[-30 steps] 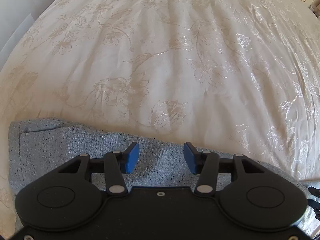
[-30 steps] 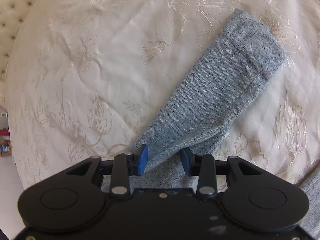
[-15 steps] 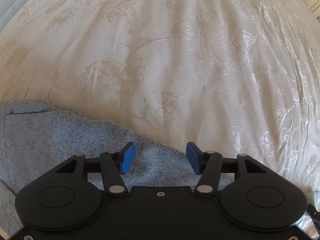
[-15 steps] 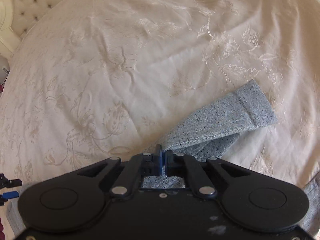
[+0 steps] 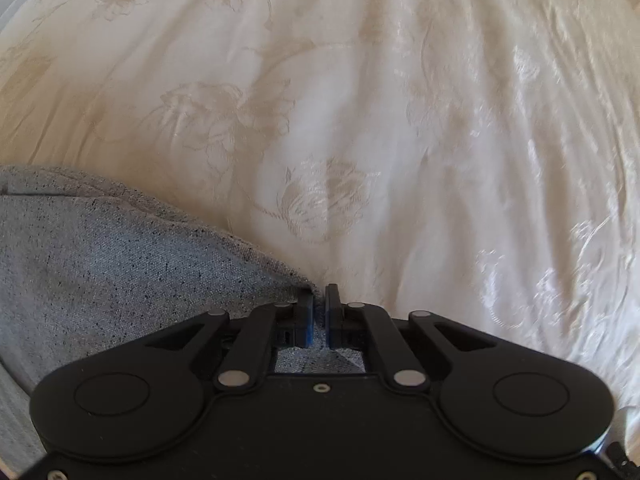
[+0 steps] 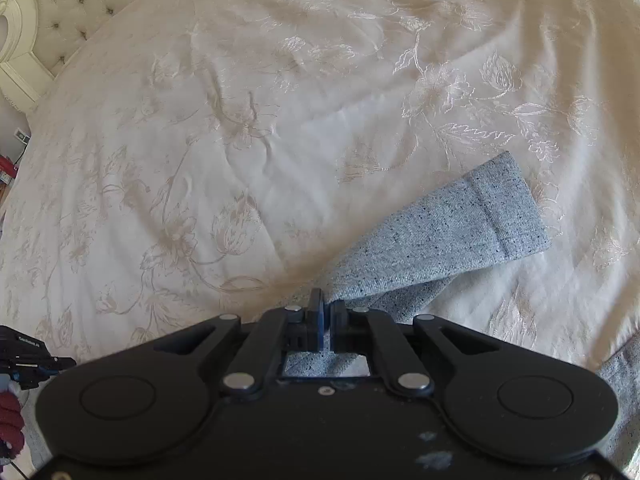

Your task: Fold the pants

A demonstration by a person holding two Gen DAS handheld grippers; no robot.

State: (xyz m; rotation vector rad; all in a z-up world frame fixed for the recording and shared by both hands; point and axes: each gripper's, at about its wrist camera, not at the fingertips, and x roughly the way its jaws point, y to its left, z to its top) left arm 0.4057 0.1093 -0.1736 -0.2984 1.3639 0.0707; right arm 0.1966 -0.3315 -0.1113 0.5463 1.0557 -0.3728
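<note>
2 grippers, left [image 5: 319, 312] and right [image 6: 326, 320], fingers pinching speckled grey woven pants [image 6: 440, 232]; embroidered satin bedspread [image 6: 280, 120].

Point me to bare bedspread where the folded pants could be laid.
Free: the wide cream bedspread between the tufted headboard and the grey pant leg; in the left wrist view, everything above and right of the pants. Crowded: only where left gripper and right gripper pinch the fabric.

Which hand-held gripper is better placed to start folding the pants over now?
Probably the right hand-held gripper: shut on the pants leg, hem free ahead. The left hand-held gripper pinches a wider part near the bedspread.
</note>
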